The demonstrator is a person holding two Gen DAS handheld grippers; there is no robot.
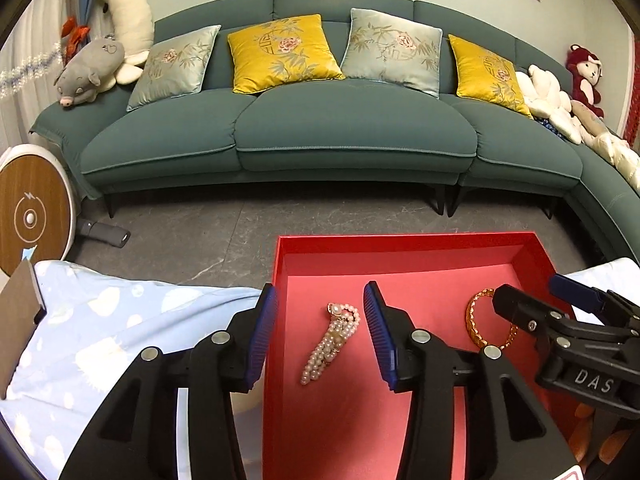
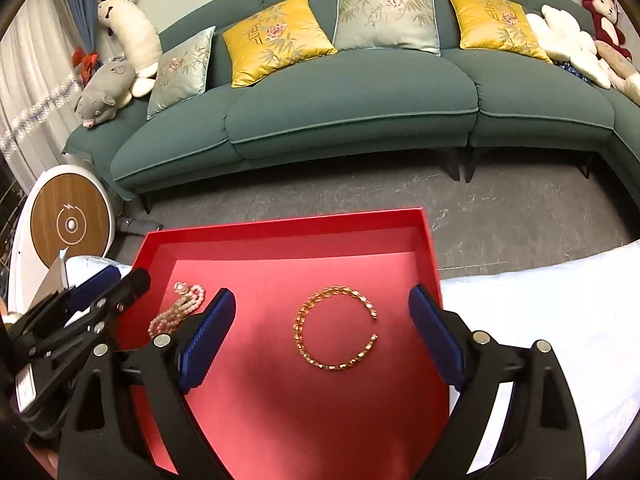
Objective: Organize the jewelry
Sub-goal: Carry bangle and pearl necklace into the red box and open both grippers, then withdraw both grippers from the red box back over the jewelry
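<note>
A green sofa (image 1: 320, 128) with yellow and pale blue cushions fills the background across a grey marbled floor, and in front of it a red tray (image 2: 280, 228) sits on a surface covered with light blue patterned cloth (image 1: 100, 320). Inside the tray, toward its left side, lies a bunched pearl necklace (image 1: 334, 340); toward the tray's right side lies a gold chain bracelet (image 2: 336, 328), curled in an open ring. The left gripper (image 1: 320, 332) hangs over the tray's left edge with its blue-padded jaws apart, the pearls between them and untouched. The right gripper (image 2: 320, 340) hangs above the tray with jaws spread wide on either side of the bracelet, clear of it.
</note>
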